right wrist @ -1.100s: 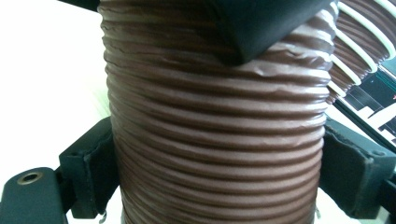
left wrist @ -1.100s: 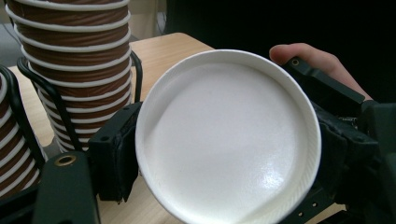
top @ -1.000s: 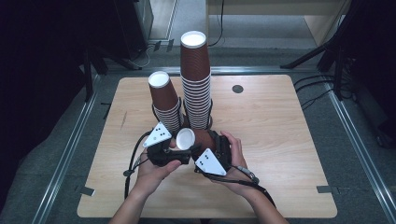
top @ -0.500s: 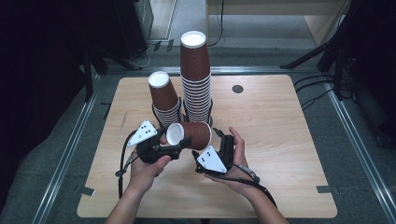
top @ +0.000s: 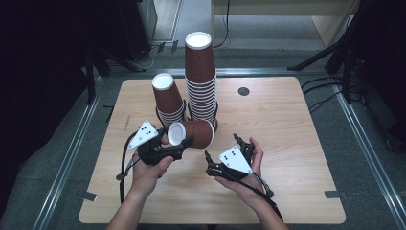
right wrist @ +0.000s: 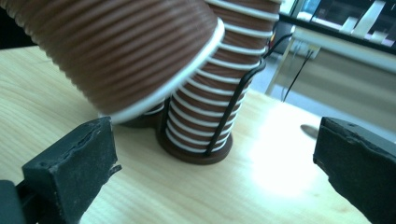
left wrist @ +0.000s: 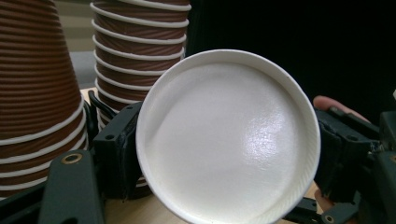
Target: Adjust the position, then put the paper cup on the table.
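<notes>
brown cup now pinched by left tool alone; right tool has withdrawn, spread.

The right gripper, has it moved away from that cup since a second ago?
Yes. The right gripper has let go of the single cup and drawn back toward the person, away from the tall stack; its jaws stand open.

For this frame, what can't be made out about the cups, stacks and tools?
- Single cup: in the left tool view its white bottom hides its own ribbed wall and open mouth.
- Left tool: high view, the cup and the hand cover where its jaws meet the cup.
- Tall stack: right tool view, top cut off by the edge and by the blurred cup.
- Short stack: high view, base hidden behind the cup.
</notes>
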Available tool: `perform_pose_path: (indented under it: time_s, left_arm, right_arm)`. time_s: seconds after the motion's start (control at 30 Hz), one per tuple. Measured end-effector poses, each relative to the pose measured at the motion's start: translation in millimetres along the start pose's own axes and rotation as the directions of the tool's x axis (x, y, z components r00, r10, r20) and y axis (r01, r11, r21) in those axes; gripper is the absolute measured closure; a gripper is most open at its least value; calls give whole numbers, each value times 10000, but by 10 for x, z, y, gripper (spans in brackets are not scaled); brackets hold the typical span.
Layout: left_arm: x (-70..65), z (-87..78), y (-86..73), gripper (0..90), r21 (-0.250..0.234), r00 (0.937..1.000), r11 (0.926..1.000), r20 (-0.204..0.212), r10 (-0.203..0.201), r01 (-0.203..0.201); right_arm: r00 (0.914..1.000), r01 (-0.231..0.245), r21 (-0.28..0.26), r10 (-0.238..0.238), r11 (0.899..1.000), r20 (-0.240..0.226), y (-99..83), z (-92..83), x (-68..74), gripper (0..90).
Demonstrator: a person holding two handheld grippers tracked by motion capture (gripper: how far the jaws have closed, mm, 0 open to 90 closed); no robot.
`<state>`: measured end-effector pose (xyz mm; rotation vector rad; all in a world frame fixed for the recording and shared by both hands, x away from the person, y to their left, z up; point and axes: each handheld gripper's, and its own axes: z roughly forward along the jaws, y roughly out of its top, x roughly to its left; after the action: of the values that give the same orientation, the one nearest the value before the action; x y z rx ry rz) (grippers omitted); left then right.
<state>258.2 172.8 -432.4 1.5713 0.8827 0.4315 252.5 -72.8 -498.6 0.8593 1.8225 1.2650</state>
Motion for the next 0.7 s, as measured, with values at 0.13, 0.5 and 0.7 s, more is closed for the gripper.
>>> perform_pose_path:
  time_s: [0.13, 0.5, 0.7]
  left_arm:
    - [11, -21, 3, 229, -132, 9999, 9999, -108, 23, -25]
    - [27, -35, -19, 228, -336, 9992, 9994, -395, 48, -61]
    - [20, -37, -47, 228, -513, 9989, 9986, -445, 130, -153]
  right_arm:
    - [9947, -1029, 198, 1030, 9945, -55, -49, 24, -24, 0]
    - [9465, -3133, 507, 3162, 9483, -645, -97, 60, 52, 74]
    - [9020, -4117, 926, 4199, 9066, -1003, -104, 94, 54, 80]
